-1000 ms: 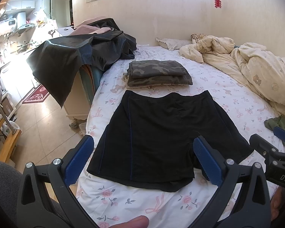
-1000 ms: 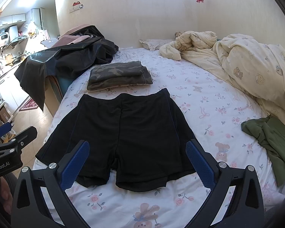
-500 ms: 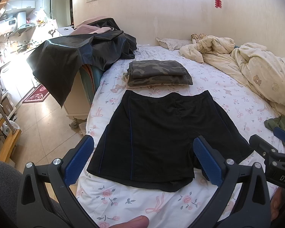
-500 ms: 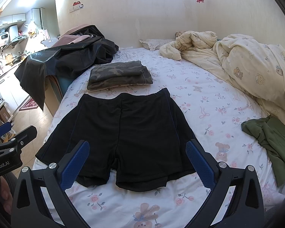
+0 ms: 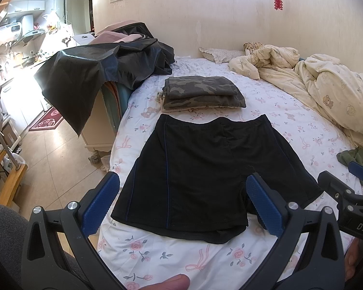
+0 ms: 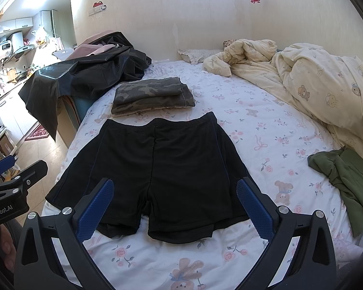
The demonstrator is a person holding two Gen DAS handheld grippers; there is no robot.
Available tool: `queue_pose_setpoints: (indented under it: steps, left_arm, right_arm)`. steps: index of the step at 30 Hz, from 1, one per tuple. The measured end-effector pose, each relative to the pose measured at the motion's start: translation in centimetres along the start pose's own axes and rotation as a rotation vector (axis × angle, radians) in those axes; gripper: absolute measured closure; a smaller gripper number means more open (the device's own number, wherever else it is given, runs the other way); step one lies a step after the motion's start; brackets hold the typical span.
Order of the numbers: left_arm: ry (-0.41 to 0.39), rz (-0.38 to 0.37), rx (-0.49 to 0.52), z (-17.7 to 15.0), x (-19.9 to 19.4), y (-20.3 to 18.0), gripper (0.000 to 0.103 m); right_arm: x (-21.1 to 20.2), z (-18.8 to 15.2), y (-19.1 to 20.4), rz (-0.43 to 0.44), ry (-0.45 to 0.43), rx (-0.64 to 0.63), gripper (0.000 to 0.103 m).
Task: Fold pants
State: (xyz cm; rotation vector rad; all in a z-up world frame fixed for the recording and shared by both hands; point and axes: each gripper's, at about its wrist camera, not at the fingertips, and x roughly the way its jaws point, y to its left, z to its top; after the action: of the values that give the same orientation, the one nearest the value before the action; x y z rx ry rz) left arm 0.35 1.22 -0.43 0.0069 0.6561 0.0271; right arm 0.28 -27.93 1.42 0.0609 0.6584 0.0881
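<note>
Two blue-padded fingers of the left gripper [image 5: 182,204] stand spread wide and hold nothing in the left wrist view. Black shorts [image 5: 205,169] lie flat on the flowered bed [image 5: 157,251], just ahead of and between the fingers, leg hems nearest them and waistband farthest. Beyond the waistband sits a folded camouflage stack [image 5: 202,94]. To the right of the fingers the right gripper [image 5: 351,193] shows at the frame edge.

From the right wrist view, the right gripper [image 6: 174,206] also has its fingers spread apart and empty, with the shorts [image 6: 162,164] ahead between them. Right of the fingers a green garment [image 6: 346,174] lies crumpled, and a cream quilt [image 6: 314,84] is heaped farther off. The left gripper [image 6: 14,181] shows at the left edge.
</note>
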Motion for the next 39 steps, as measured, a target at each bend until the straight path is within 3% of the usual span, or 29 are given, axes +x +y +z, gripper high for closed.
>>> queue_pose_setpoints:
  steps: [6, 10, 13, 16, 19, 21, 24, 26, 37, 39]
  left_arm:
    - [-0.004, 0.008, -0.005, -0.1, -0.1, 0.2, 0.0]
    - [0.011, 0.027, -0.012, -0.3, 0.2, 0.6, 0.0]
    - [0.034, 0.045, -0.016, -0.5, 0.6, 0.8, 0.0]
    - [0.053, 0.051, -0.032, -0.3, 0.6, 1.3, 0.0]
    - [0.079, 0.051, -0.066, -0.3, 0.8, 2.1, 0.0]
    - [0.106, 0.049, -0.089, -0.2, 1.1, 2.4, 0.0]
    - [0.148, 0.034, -0.122, -0.1, 1.6, 2.9, 0.0]
    - [0.169, 0.015, -0.144, -0.1, 2.0, 2.9, 0.0]
    - [0.223, -0.005, -0.183, -0.1, 2.7, 3.4, 0.0]
    - [0.224, -0.005, -0.188, 0.0, 2.8, 3.5, 0.0]
  right_arm:
    - [0.4, -0.2, -0.3, 0.001, 0.015, 0.017, 0.0]
    - [1.7, -0.6, -1.7, 0.022, 0.094, 0.093, 0.0]
    - [3.9, -1.7, -4.9, 0.022, 0.204, 0.249, 0.0]
    - [5.6, -3.4, -9.1, -0.047, 0.311, 0.411, 0.0]
    - [6.9, -5.8, -14.0, -0.046, 0.4, 0.643, 0.001]
    - [7.4, -7.6, -16.6, -0.02, 0.444, 0.798, 0.02]
    - [8.0, -9.1, -18.9, 0.006, 0.463, 0.947, 0.039]
    - [8.3, -9.1, -19.6, 0.022, 0.442, 0.992, 0.042]
    - [12.8, -7.5, -20.2, -0.055, 0.43, 0.941, 0.065]
    - [13.5, -7.4, -20.2, -0.079, 0.443, 0.923, 0.08]
